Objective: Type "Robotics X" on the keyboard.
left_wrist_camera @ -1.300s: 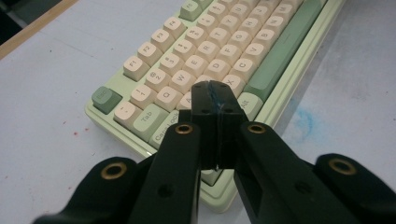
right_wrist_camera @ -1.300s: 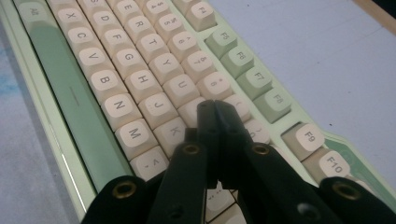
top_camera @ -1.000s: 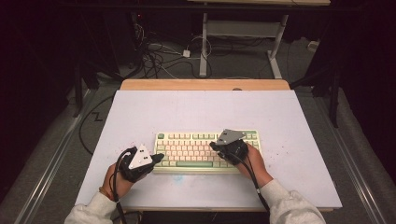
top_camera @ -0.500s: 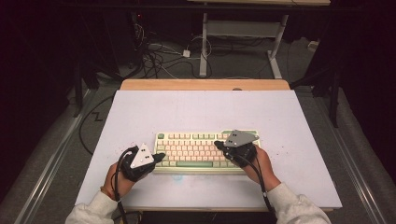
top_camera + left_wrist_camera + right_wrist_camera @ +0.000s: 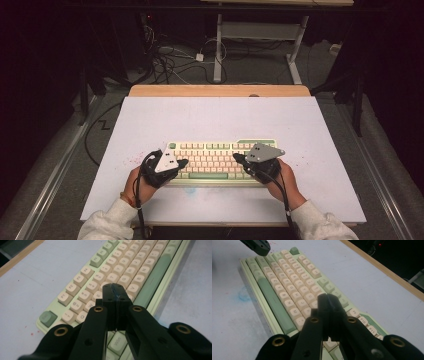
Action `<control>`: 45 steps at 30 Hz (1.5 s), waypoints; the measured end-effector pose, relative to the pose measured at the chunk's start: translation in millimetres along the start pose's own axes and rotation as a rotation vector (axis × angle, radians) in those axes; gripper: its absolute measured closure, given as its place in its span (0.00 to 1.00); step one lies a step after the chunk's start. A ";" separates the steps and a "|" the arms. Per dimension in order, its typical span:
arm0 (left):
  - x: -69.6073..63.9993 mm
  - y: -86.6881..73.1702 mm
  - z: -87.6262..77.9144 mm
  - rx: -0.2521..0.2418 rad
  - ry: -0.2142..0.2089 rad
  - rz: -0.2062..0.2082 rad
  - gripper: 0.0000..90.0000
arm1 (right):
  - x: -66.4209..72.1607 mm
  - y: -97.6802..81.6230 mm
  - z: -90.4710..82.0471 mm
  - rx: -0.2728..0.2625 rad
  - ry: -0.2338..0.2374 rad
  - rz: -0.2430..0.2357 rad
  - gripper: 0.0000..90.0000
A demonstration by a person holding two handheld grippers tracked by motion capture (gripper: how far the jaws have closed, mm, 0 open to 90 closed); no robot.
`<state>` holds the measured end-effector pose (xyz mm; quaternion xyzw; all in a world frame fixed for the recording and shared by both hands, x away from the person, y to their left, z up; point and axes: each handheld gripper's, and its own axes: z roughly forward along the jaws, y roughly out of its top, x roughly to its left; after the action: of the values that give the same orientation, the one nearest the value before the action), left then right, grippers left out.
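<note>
We've got both tools pressed together over the keyboard [image 5: 220,159]. The left gripper [image 5: 181,163] has slid right onto the keys; the right gripper [image 5: 237,159] has edged left since a second ago.

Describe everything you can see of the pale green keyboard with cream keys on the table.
The pale green keyboard with cream keys looks like plastic, with a long green space bar, green corner keys and a function row. It lies flat near the front edge of the white table, long side toward the person. The shut left gripper and shut right gripper hang over its two ends; whether they touch keys is unclear.
</note>
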<state>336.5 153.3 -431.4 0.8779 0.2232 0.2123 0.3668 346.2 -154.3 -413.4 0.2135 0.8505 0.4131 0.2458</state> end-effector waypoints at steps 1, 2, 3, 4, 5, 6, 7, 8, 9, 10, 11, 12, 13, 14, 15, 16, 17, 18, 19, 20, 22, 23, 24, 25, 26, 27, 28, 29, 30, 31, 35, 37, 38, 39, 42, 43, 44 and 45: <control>-0.2 2.3 1.5 -0.001 -0.003 0.001 0.97 | -0.4 -0.5 -1.0 -0.001 0.001 -0.001 1.00; -0.2 4.3 2.9 -0.001 -0.007 0.004 0.97 | -0.4 -1.0 -2.2 0.001 0.000 0.002 1.00; -0.3 6.2 4.7 0.002 -0.011 0.005 0.97 | -0.6 -1.5 -3.4 0.000 0.000 0.002 1.00; -0.2 8.1 6.4 0.005 -0.014 0.008 0.97 | -0.9 -2.0 -4.5 -0.002 -0.002 0.005 1.00; 0.1 10.1 7.9 0.002 -0.018 0.007 0.97 | -1.2 -2.6 -5.4 -0.002 -0.001 0.005 1.00; 0.6 12.1 9.6 0.001 -0.022 0.007 0.97 | -1.6 -3.0 -6.4 -0.001 -0.002 0.004 1.00; 0.8 14.1 11.6 0.005 -0.023 0.009 0.97 | -1.7 -3.5 -7.3 -0.001 -0.004 0.007 1.00; 0.8 16.0 14.0 0.006 -0.027 0.008 0.97 | -1.9 -3.9 -8.2 0.000 -0.004 0.008 1.00; 0.8 17.9 16.5 0.007 -0.029 0.013 0.97 | -2.1 -4.3 -8.9 -0.003 -0.005 0.006 1.00; 0.5 19.8 19.1 0.010 -0.033 0.014 0.97 | -2.4 -4.6 -9.8 -0.004 -0.007 0.005 1.00; 0.2 21.6 21.8 0.013 -0.035 0.019 0.97 | -2.6 -4.8 -10.8 -0.004 -0.010 0.006 1.00; 0.0 23.4 24.1 0.020 -0.039 0.026 0.97 | -3.1 -5.1 -12.0 -0.010 -0.016 0.010 1.00; -0.4 25.2 26.7 0.023 -0.044 0.026 0.97 | -3.9 -5.3 -13.3 -0.015 -0.021 0.014 1.00; -0.8 27.0 29.3 0.028 -0.048 0.029 0.97 | -4.5 -5.4 -14.2 -0.016 -0.022 0.014 1.00; -1.3 28.6 31.8 0.034 -0.051 0.032 0.97 | -4.9 -5.8 -14.9 -0.015 -0.022 0.016 1.00; -1.7 30.2 34.3 0.037 -0.052 0.034 0.97 | -5.2 -6.3 -15.4 -0.016 -0.023 0.015 1.00; -1.8 31.7 36.4 0.039 -0.054 0.036 0.97 | -5.3 -6.8 -16.0 -0.013 -0.022 0.017 1.00; -1.9 33.0 38.5 0.043 -0.057 0.037 0.97 | -5.5 -7.2 -16.3 -0.013 -0.022 0.019 1.00; -2.1 34.1 40.7 0.046 -0.057 0.039 0.97 | -5.6 -7.5 -16.8 -0.013 -0.023 0.018 1.00; -1.9 35.1 42.3 0.052 -0.059 0.041 0.97 | -5.9 -7.8 -17.3 -0.012 -0.023 0.017 1.00; -2.0 36.7 45.2 0.057 -0.060 0.044 0.97 | -6.2 -8.5 -18.3 -0.012 -0.022 0.017 1.00; -2.1 37.3 46.6 0.062 -0.058 0.046 0.97 | -6.4 -8.9 -18.9 -0.011 -0.023 0.019 1.00; -1.4 37.5 47.9 0.063 -0.063 0.041 0.97 | -6.8 -9.2 -19.2 -0.011 -0.023 0.021 1.00; -0.7 37.4 49.1 0.062 -0.067 0.035 0.97 | -7.3 -9.5 -19.5 -0.010 -0.025 0.022 1.00; -0.1 37.3 50.4 0.063 -0.066 0.032 0.97 | -7.9 -9.7 -19.8 -0.011 -0.024 0.024 1.00; 0.4 37.4 51.4 0.067 -0.066 0.031 0.97 | -8.3 -9.7 -20.0 -0.010 -0.024 0.027 1.00; 0.9 37.5 52.1 0.067 -0.067 0.033 0.97 | -8.6 -9.6 -20.1 -0.012 -0.025 0.024 1.00; 1.1 37.5 52.9 0.067 -0.067 0.031 0.97 | -8.8 -9.5 -20.2 -0.013 -0.024 0.024 1.00; 1.2 37.6 54.0 0.071 -0.067 0.031 0.97 | -9.2 -9.3 -20.1 -0.015 -0.024 0.021 1.00; 1.7 37.6 54.9 0.072 -0.071 0.030 0.97 | -9.5 -9.3 -19.9 -0.014 -0.025 0.019 1.00; 3.7 37.3 57.4 0.071 -0.075 0.020 0.97 | -9.8 -9.6 -19.2 -0.011 -0.022 0.023 1.00; 4.4 37.1 58.0 0.070 -0.075 0.017 0.97 | -9.7 -9.7 -18.9 -0.012 -0.019 0.022 1.00; 4.7 37.1 58.2 0.070 -0.075 0.016 0.97 | -10.0 -9.8 -18.6 -0.012 -0.019 0.020 1.00; 5.0 37.2 58.6 0.071 -0.075 0.016 0.97 | -10.1 -10.0 -18.5 -0.010 -0.020 0.022 1.00; 4.9 37.9 59.6 0.071 -0.078 0.016 0.97 | -11.2 -10.7 -18.4 -0.007 -0.022 0.023 1.00; 4.7 38.1 59.6 0.074 -0.077 0.020 0.97 | -11.6 -10.9 -18.4 -0.010 -0.021 0.023 1.00; 4.6 38.1 59.5 0.074 -0.076 0.021 0.97 | -11.7 -11.0 -18.4 -0.008 -0.022 0.025 1.00; 5.1 38.0 59.3 0.070 -0.076 0.016 0.97 | -11.8 -11.0 -18.6 -0.008 -0.023 0.025 1.00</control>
<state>381.4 99.5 -440.3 0.8993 0.2096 0.1738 0.3422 342.6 -178.3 -409.5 0.2281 0.8432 0.4168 0.2513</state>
